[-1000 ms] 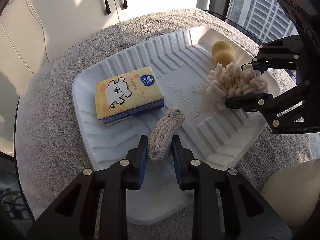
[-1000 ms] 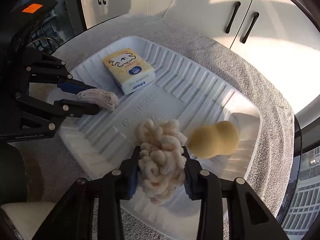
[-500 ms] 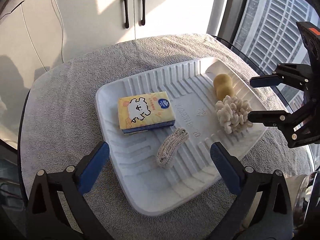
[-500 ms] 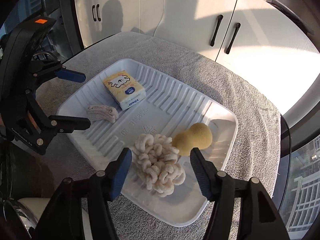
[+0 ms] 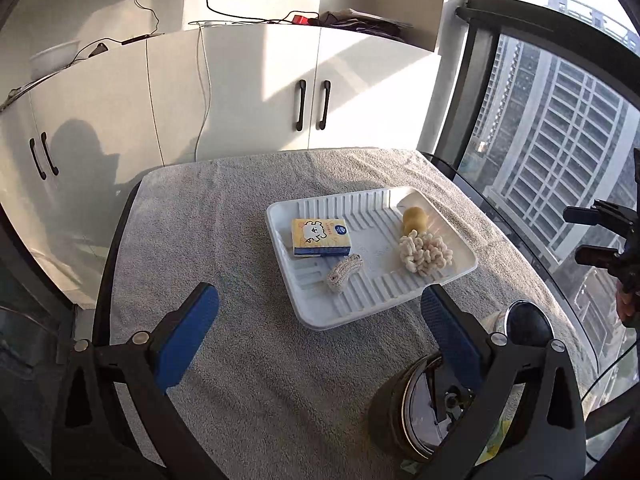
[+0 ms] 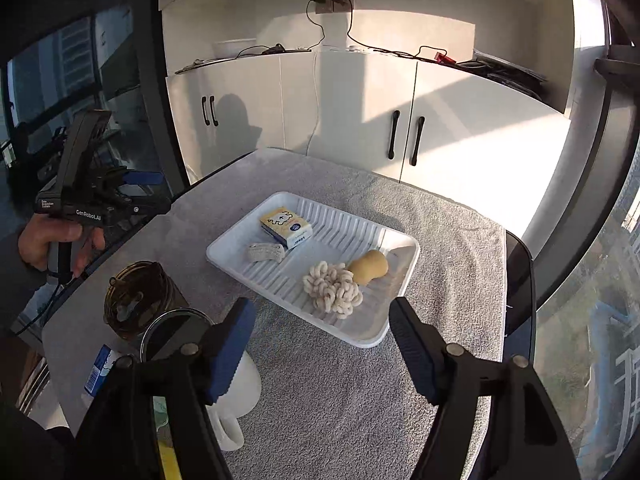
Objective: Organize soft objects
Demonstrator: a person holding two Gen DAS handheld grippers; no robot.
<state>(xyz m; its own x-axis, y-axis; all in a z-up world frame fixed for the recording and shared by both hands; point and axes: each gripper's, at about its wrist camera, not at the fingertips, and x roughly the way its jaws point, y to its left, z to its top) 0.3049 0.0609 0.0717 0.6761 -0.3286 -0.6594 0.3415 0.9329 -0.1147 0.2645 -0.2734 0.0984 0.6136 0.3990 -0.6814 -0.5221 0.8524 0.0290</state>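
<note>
A white ribbed tray [image 5: 384, 308] lies on a grey towel. On it rest a yellow tissue pack [image 5: 322, 237], a beige knitted piece [image 5: 344, 273], a cream looped bundle [image 5: 425, 254] and a yellow gourd-shaped sponge [image 5: 414, 218]. My left gripper [image 5: 318, 294] hovers well back from the tray's near edge, wide open and empty. In the right wrist view the tray [image 6: 360, 332] holds the same bundle [image 6: 332, 286], sponge [image 6: 368, 266], knitted piece [image 6: 264, 252] and tissue pack [image 6: 286, 226]. My right gripper [image 6: 322, 308] is above the near rim, its jaws opening, with nothing between them.
A brown glass jar [image 6: 138, 304], a dark metal-rimmed cup [image 6: 176, 332] and a white object [image 6: 240, 392] stand by the table's near left corner. A person's hand [image 6: 44, 240] holds the left gripper [image 6: 148, 192]. White cabinets [image 5: 312, 104] lie behind, a window [image 5: 560, 140] to the right.
Both grippers opened, letting go of the knitted piece and the looped bundle, which stay on the tray. Both then rose and pulled back from the tray.
</note>
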